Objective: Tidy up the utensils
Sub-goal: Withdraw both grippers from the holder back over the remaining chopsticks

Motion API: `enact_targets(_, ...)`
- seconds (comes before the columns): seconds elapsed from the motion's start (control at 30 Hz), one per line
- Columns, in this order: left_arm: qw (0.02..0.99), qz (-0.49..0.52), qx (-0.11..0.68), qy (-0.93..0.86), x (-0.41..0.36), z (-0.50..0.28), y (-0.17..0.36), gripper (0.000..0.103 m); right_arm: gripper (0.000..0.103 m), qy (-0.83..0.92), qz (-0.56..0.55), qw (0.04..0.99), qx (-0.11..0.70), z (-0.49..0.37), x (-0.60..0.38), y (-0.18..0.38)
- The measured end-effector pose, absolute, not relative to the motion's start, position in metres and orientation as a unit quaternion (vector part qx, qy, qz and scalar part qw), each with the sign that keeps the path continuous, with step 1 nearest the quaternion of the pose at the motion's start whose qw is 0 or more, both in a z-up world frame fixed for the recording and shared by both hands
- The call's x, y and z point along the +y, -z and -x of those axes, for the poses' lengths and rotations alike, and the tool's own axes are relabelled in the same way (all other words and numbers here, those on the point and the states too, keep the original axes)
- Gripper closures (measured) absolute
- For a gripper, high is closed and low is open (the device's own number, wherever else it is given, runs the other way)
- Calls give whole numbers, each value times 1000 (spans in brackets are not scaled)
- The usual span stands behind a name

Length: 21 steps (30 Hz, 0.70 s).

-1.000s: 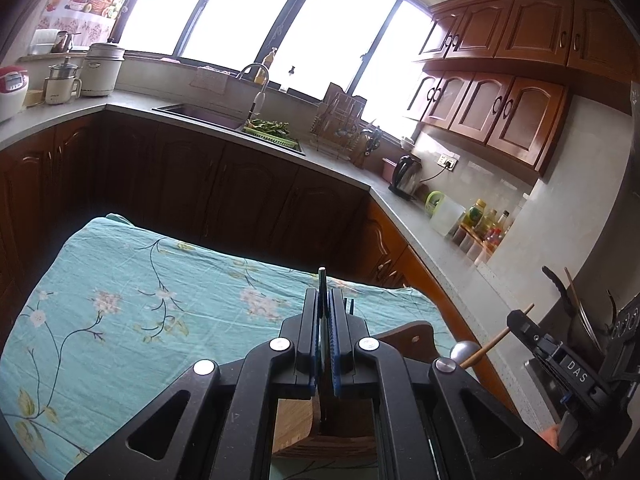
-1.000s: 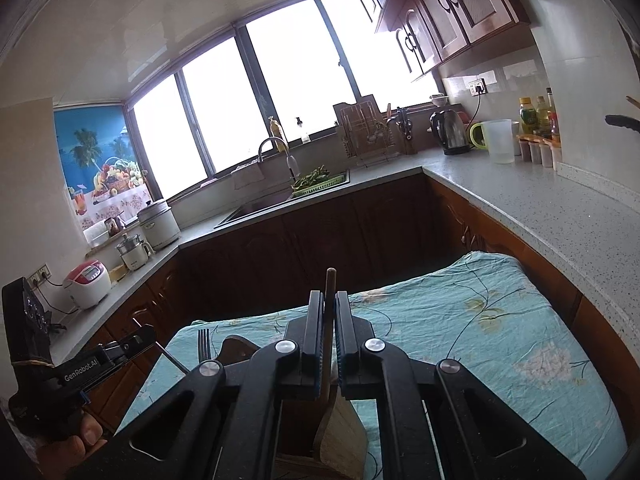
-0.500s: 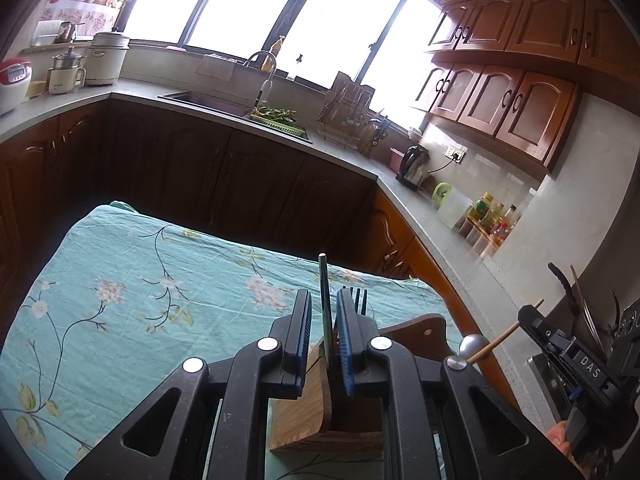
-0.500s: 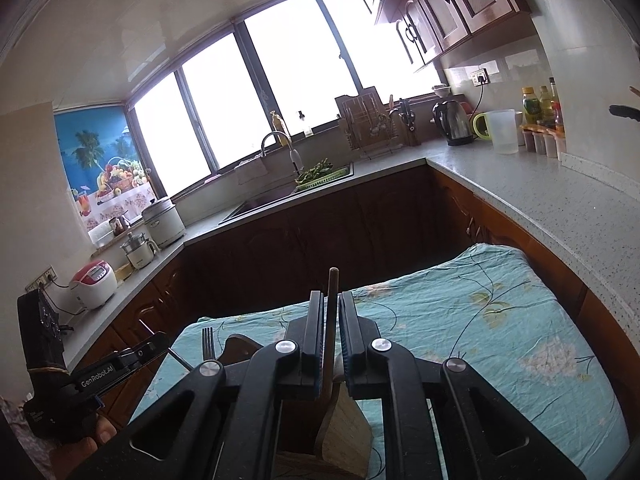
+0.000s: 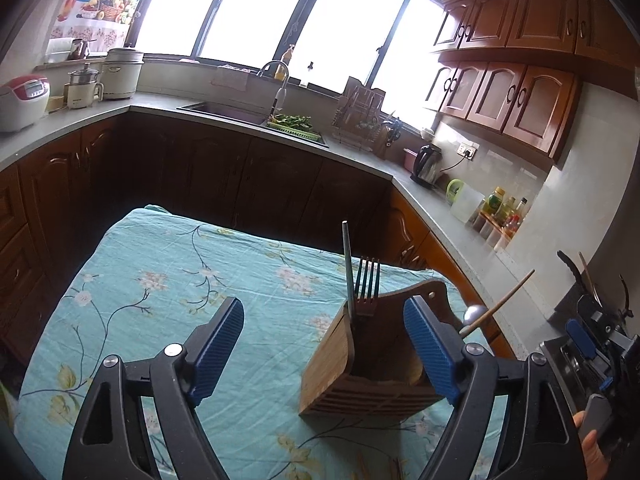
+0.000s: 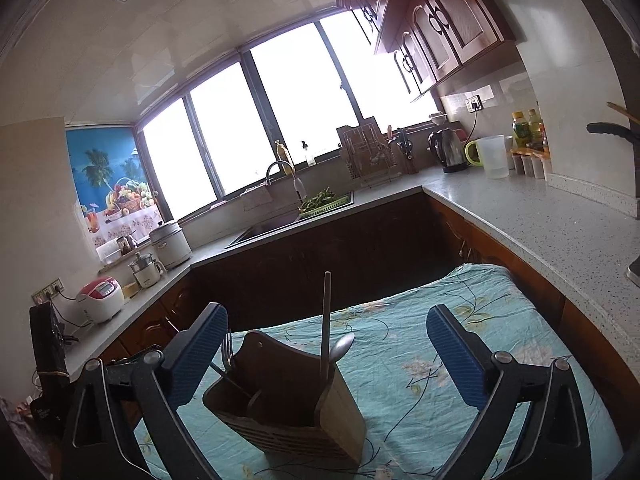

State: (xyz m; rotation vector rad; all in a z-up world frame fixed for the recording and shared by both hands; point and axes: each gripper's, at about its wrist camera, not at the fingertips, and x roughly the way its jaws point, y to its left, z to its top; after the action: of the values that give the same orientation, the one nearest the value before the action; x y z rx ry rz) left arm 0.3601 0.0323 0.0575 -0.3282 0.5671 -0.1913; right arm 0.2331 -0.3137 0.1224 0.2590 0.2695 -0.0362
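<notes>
The wooden utensil holder (image 5: 370,364) stands on the floral-clothed counter (image 5: 160,280), near its right edge as the left wrist view shows it. A fork (image 5: 368,284) and a thin dark utensil handle (image 5: 347,268) stand upright in it, and a wooden-handled spoon (image 5: 496,304) leans out towards the right.

The left claw (image 5: 324,340) is being opened, with nothing pressed between its blue pads; the dark handle and the fork stand free in the holder between them. The right claw (image 6: 324,352) is likewise being opened and grips nothing; in its view the pale handle (image 6: 326,320) and a spoon bowl (image 6: 342,346) rise from the holder in the gap.

The main risk is judged to lie in the withdrawal. The holder sits inside both spreading claws, so its wall could be caught by a pad and the holder tipped or dragged towards the counter edge. The loosely leaning spoon could be knocked out if brushed. The fork tines could also be snagged by the left pad of the right claw, which is just beside them.
</notes>
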Motion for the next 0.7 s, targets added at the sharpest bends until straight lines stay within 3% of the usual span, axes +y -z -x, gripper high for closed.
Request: enact_targets(0.7,929,136,325,111,44,-220,-71,13,1,-5,-132,966,224,-144,-299,-80)
